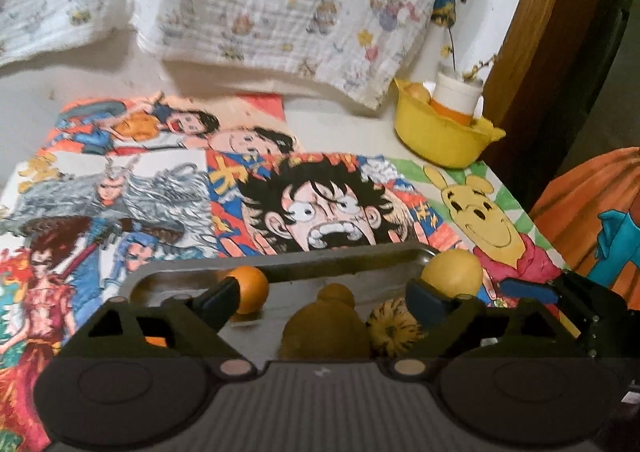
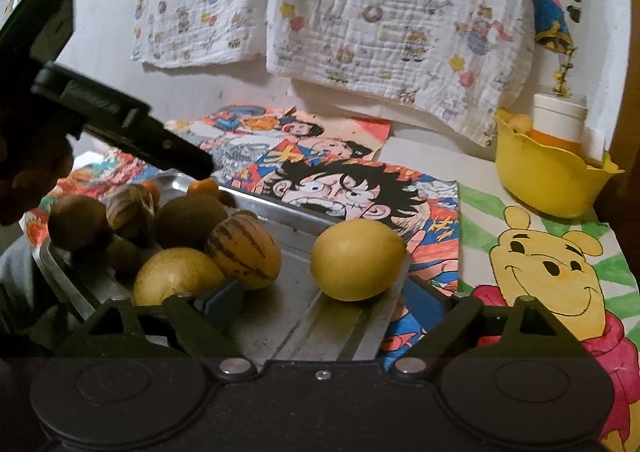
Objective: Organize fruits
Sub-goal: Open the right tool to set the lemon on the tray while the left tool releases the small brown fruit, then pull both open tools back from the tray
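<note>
metal tray (image 2: pixel 280 211) holds yellow, striped and brown fruits; yellow bowl (image 2: pixel 548 179) behind.

hand-held gripper (image 2: pixel 340 304) | black ribbed body | blue pads | silver screws

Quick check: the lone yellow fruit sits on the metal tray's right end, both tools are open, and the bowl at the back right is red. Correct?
Not quite. The bowl at the back right is yellow, not red, as the right wrist view shows. The rest holds: the lone yellow fruit sits on the right end of the metal tray, and both the left tool and the right tool are open.
</note>
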### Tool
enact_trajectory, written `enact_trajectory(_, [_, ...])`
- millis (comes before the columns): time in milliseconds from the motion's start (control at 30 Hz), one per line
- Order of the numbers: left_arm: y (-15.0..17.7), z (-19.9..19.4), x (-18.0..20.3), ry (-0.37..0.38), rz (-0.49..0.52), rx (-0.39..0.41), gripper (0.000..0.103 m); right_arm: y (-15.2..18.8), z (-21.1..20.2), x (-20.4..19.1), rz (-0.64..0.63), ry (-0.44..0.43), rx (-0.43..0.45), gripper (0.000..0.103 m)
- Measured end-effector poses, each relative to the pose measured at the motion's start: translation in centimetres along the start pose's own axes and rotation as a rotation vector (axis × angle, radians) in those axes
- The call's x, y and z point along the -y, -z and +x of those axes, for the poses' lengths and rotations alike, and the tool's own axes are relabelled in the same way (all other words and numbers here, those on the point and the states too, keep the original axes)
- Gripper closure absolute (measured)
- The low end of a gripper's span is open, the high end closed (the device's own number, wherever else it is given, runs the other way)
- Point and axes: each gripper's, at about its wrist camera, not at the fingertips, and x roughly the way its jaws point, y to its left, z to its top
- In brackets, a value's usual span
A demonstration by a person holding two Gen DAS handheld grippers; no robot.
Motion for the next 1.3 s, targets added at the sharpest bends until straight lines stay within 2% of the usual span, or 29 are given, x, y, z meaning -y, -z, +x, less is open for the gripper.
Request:
enact_trajectory(200, [1.1, -2.4, -0.1, -0.059, 0.014, 0.082, 0.003, -0.1, -1.5, -0.2, 0.058, 0.007, 0.052, 0.006])
enact_trajectory(467, [2.9, -5.0, -0.7, -0.13, 0.038, 0.14, 0.001, -0.4, -3.0, -1.1, 0.136, 0.012, 0.096, 0.002])
enact_trajectory(600, [3.9, -5.9, -1.0, -0.15, 0.033, 0.144, 0.001, -0.4, -3.9, -1.5, 0.172, 0.022, 0.111, 0.001])
enact_trajectory(800, [5.2, -7.2, -1.6, -0.17, 0.019, 0.144, 0.001, -0.3, -5.0, -3.1, 0.138, 0.056, 0.124, 0.001])
enact_trajectory(1300, [9.5, -10.2, -1.6, -0.21, 0.021, 0.133, 0.0, 1.2, -7.1, -6.4, 0.122, 0.036, 0.126, 0.001])
